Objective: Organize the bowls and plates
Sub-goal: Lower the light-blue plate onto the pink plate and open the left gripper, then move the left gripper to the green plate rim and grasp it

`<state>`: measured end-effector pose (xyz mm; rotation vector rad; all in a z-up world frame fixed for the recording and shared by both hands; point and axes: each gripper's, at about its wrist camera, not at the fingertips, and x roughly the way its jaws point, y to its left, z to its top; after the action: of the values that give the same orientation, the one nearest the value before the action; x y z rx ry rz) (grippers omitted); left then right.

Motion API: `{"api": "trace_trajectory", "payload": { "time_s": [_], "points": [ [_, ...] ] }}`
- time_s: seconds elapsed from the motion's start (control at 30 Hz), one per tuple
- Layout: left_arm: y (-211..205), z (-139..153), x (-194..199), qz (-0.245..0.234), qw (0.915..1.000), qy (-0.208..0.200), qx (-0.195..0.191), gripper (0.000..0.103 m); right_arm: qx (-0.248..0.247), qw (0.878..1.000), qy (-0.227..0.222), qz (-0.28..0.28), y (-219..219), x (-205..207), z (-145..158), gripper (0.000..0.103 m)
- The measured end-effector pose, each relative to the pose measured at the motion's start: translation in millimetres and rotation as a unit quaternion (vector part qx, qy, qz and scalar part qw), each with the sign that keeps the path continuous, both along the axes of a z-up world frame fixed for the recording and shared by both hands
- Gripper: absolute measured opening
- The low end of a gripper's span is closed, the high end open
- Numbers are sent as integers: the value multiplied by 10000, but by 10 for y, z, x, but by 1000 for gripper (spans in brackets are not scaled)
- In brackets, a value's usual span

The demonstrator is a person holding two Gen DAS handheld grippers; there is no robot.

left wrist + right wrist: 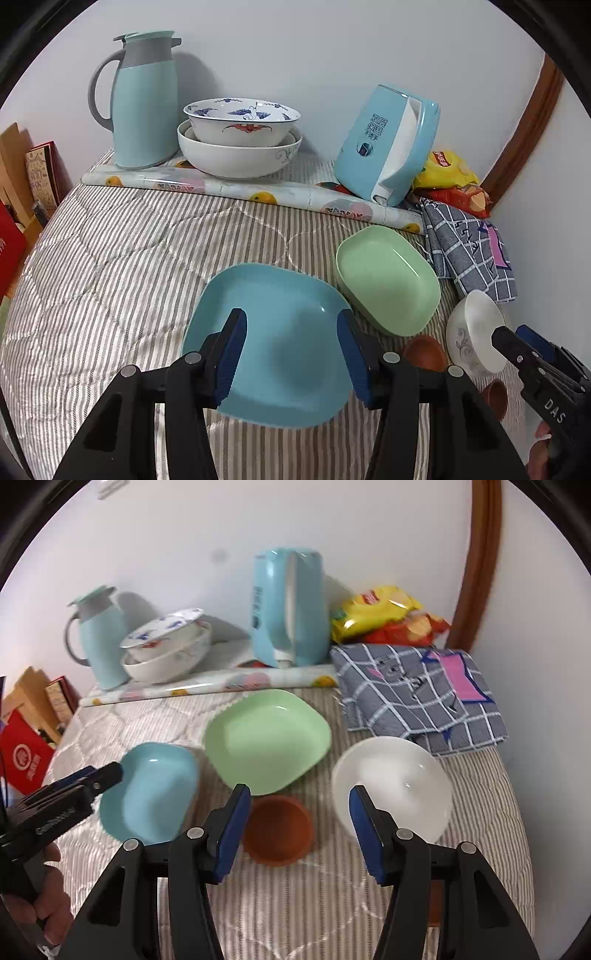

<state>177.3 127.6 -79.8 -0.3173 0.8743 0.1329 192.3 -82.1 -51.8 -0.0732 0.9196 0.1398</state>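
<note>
A: Where do the dishes sit?
B: On the striped quilted cover [295, 904]: a glossy blue plate [280, 347], rounded-square, and a green plate [266, 738] just beside it; a round white bowl [391, 786] and a small brown bowl [277, 830] are nearby.
A: The grippers?
B: Left gripper [291, 354] spread above the blue plate, holding nothing; right gripper [299, 830] spread, empty. Its side reads "DAS".

Glossy plastic blue dish [280, 347]; matt quilted striped cloth [122, 258].

wall [332, 48]: plain white | door frame [480, 554]: brown wood, rt | surface: striped quilt [110, 258] | light: even
</note>
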Motion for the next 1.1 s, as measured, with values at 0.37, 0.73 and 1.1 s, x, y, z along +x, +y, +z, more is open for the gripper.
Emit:
{"api": "trace_trajectory", "payload": {
  "time_s": [0.37,0.73,1.1],
  "points": [
    [-34,-40,364,-15,10000,13,-5,49,173,9998,-54,-24,-80,362,-28,55],
    [-218,-206,873,-98,9983,289,506,49,201,9997,171,7,-104,832,-309,51],
    [-353,-437,1188,-230,9962,571,621,49,55,9989,446,140,-41,1145,-587,43]
  ]
}}
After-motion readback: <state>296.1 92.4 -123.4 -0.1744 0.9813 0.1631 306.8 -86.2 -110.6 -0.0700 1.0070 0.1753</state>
